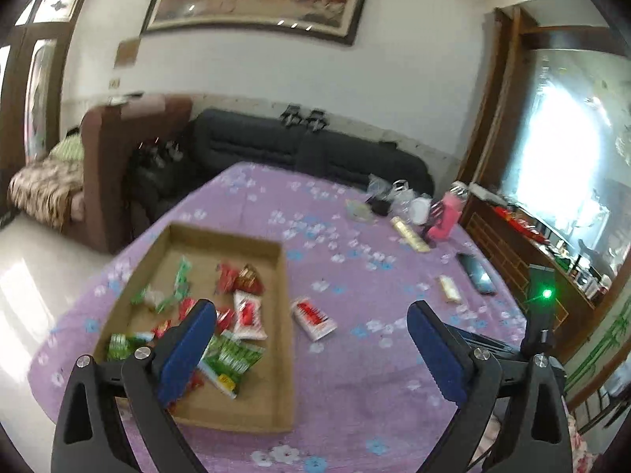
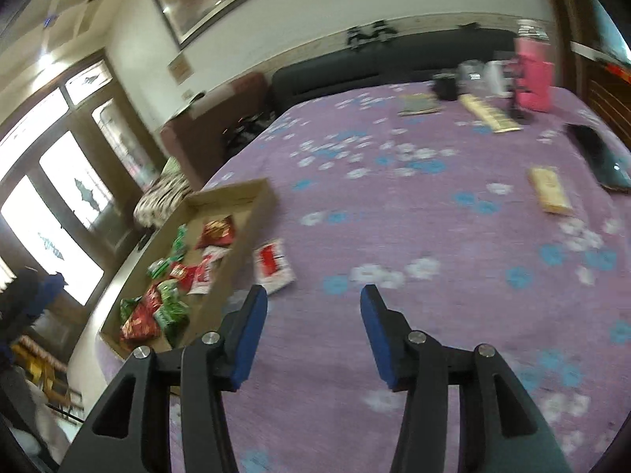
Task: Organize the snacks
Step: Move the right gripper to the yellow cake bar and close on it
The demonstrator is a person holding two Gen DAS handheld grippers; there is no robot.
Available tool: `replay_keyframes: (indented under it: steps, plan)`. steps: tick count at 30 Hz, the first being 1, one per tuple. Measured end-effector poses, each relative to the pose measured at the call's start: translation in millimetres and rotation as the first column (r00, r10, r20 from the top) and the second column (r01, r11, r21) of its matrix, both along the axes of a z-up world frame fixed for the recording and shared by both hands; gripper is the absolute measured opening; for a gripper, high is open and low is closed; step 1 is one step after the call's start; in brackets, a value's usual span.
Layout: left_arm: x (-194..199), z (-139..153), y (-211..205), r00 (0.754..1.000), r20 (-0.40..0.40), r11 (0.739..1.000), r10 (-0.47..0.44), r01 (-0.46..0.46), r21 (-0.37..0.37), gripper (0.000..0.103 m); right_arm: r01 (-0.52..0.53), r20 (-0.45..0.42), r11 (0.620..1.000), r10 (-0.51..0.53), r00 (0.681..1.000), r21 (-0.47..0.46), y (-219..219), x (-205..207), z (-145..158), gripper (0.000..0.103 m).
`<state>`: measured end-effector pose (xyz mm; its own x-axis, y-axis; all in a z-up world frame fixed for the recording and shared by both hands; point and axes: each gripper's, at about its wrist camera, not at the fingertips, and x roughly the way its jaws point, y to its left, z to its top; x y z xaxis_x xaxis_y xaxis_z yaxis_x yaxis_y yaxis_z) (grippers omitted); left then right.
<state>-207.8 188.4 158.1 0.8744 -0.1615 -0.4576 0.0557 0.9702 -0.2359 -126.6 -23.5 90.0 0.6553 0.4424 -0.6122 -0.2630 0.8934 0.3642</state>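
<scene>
A shallow cardboard tray (image 1: 284, 276) (image 2: 252, 216) lies on the purple flowered tablecloth and holds several red, green and white snack packets (image 1: 236, 315) (image 2: 177, 276). One white-and-red packet (image 1: 313, 317) (image 2: 273, 265) lies on the cloth just right of the tray. A small beige packet (image 1: 449, 288) (image 2: 550, 195) lies farther right. My left gripper (image 1: 311, 315) is open and empty, above the tray's right edge. My right gripper (image 2: 313, 295) is open and empty above the cloth, just in front of the white-and-red packet.
A black phone (image 1: 475, 272) (image 2: 601, 161) lies near the table's right side. A pink bottle (image 1: 445, 216) (image 2: 534, 75), a long beige bar (image 1: 410, 234) (image 2: 489, 112), a flat packet (image 2: 418, 104) and plastic bags (image 1: 394, 193) stand at the far end. A dark sofa (image 1: 307, 149) lies beyond the table.
</scene>
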Motion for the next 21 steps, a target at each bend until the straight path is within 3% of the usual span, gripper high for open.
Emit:
replay_keyframes:
  steps: [5,9,11,14,18,21]
  plan:
    - [-11,57,-35,0.992,0.096,0.994,-0.079,0.071,0.082,0.099,0.102,0.088,0.995,-0.102,0.991,0.008,-61,-12,36,0.049]
    - [-3,95,-65,0.979,0.138,0.979,-0.149,0.126,0.16,0.102,0.195,0.138,0.981,-0.191,0.972,-0.016,-107,-8,63,0.063]
    - [9,98,-74,0.977,0.13,0.973,-0.17,0.146,0.179,0.102,0.228,0.133,0.973,-0.222,0.966,-0.033,-124,-1,63,0.064]
    - [36,79,-81,0.98,0.056,0.971,-0.189,0.179,0.159,0.102,0.262,0.073,0.965,-0.261,0.963,-0.011,-147,15,48,0.063]
    - [78,24,-81,0.972,-0.103,0.975,-0.214,0.219,0.041,0.102,0.313,-0.049,0.95,-0.311,0.949,0.019,-173,43,12,0.063]
    - [95,-16,-88,0.96,-0.181,0.976,-0.213,0.218,0.009,0.102,0.327,-0.101,0.945,-0.325,0.94,0.001,-179,61,-10,0.063]
